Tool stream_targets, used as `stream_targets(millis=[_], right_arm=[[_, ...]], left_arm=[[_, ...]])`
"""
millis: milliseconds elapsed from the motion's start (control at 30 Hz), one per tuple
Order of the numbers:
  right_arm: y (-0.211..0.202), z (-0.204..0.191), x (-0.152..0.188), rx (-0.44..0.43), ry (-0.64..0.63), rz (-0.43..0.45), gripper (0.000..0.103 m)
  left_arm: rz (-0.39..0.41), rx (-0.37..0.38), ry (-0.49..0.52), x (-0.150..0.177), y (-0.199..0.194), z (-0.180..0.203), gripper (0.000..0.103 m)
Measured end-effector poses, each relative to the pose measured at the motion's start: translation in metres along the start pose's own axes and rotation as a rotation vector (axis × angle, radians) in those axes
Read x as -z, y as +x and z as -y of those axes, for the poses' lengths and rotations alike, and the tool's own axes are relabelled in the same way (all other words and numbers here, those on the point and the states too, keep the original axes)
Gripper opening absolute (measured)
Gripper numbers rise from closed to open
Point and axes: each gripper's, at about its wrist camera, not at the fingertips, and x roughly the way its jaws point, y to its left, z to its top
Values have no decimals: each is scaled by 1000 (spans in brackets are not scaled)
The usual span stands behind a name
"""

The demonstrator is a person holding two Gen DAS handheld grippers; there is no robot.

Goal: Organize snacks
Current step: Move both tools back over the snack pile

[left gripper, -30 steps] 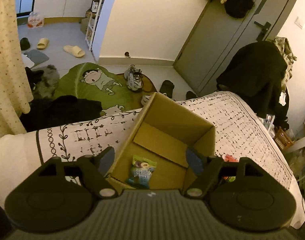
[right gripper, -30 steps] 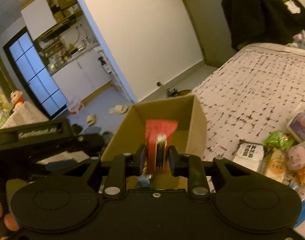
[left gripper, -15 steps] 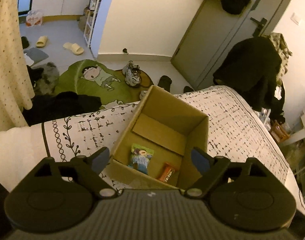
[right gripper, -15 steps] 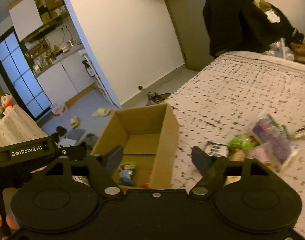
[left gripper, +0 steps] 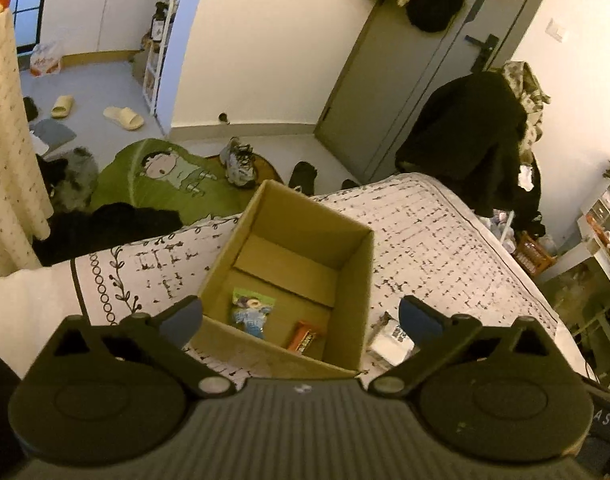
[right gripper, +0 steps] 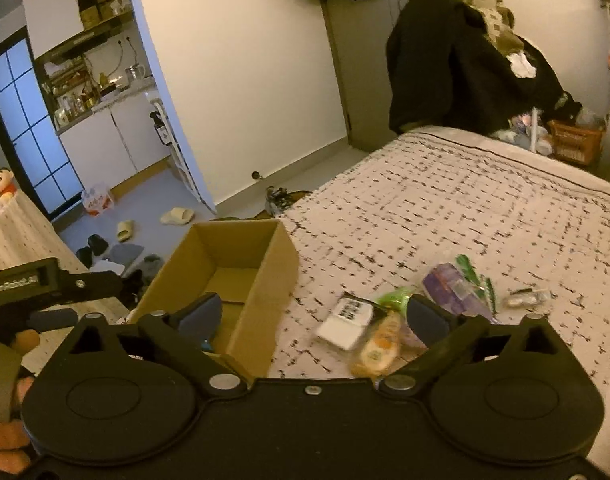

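Both jaws just opened, nothing between: left hand-held gripper (left gripper: pixel 299 316), right hand-held gripper (right gripper: pixel 313 314); cardboard box (left gripper: pixel 357 248) on bed (right gripper: pixel 445 200) holds two packets; approach snack pile (right gripper: pixel 425 304) low, pinch one packet squarely.

An open brown cardboard box (left gripper: pixel 289 276) stands upright near the edge of the bed (left gripper: pixel 433 240). On its floor lie a green-and-blue snack packet (left gripper: pixel 251 312) and, just beside it, an orange chocolate bar (left gripper: pixel 303 337), both flat. Outside the box, a loose cluster of snacks (right gripper: pixel 417 312) lies on the bedcover: a white packet (right gripper: pixel 345 320), a yellow-orange one (right gripper: pixel 377 346) and a purple-and-green one (right gripper: pixel 457 286).
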Motion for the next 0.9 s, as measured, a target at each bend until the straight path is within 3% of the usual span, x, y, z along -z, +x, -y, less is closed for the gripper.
stream_targets(millis=[200, 633, 900], right_arm=[[-10, 27, -2, 58, 48, 14, 101], [-20, 68, -1, 70, 64, -12, 103], [-16, 86, -2, 108, 91, -18, 101]], left_arm=[[-17, 38, 8, 2, -2, 6, 103], [-28, 114, 88, 19, -4, 46, 103], [-82, 91, 102, 41, 12, 74, 103]])
